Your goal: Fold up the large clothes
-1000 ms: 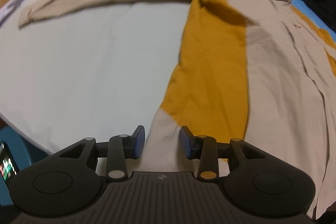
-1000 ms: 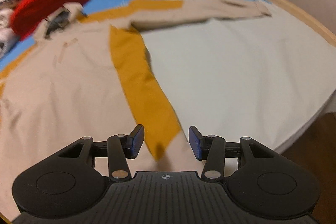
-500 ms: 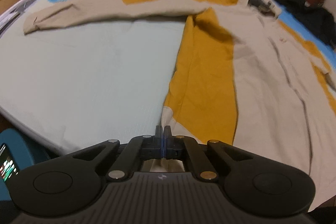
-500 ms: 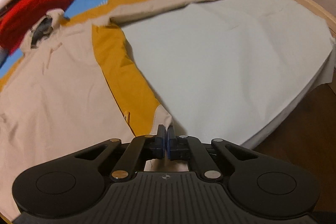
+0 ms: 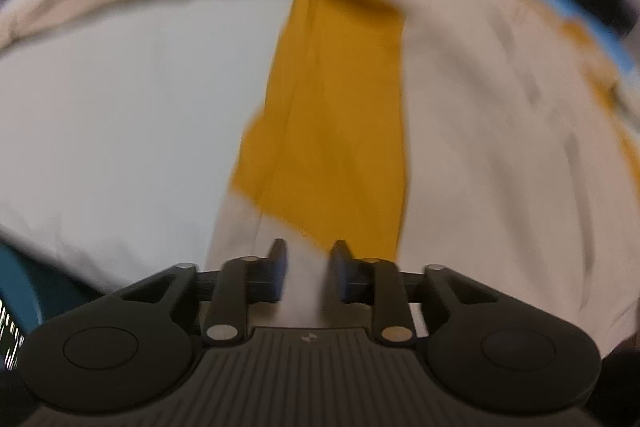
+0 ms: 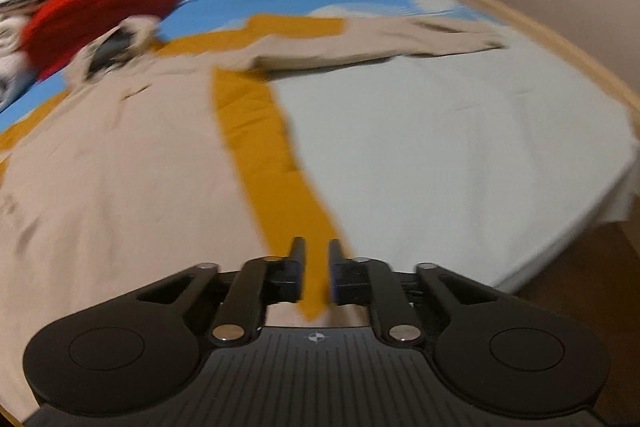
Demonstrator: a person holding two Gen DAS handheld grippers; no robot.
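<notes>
At lower centre, your left gripper (image 5: 307, 269) and right gripper (image 6: 316, 273) stand parted, holding nothing.
Your beige-and-mustard coat (image 6: 120, 167) lies spread flat across the bed sheet (image 6: 460, 147), sleeves out; no fold shows, so all folding remains.

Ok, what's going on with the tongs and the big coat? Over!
Left tongs open over beige hem. Right tongs open, mustard strip between them. Coat flat on bed, unfolded. Red knit near collar, pictures blurry.

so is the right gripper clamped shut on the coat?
No, the right gripper stands open, a visible gap between its jaws with the coat's mustard strip showing through.
</notes>
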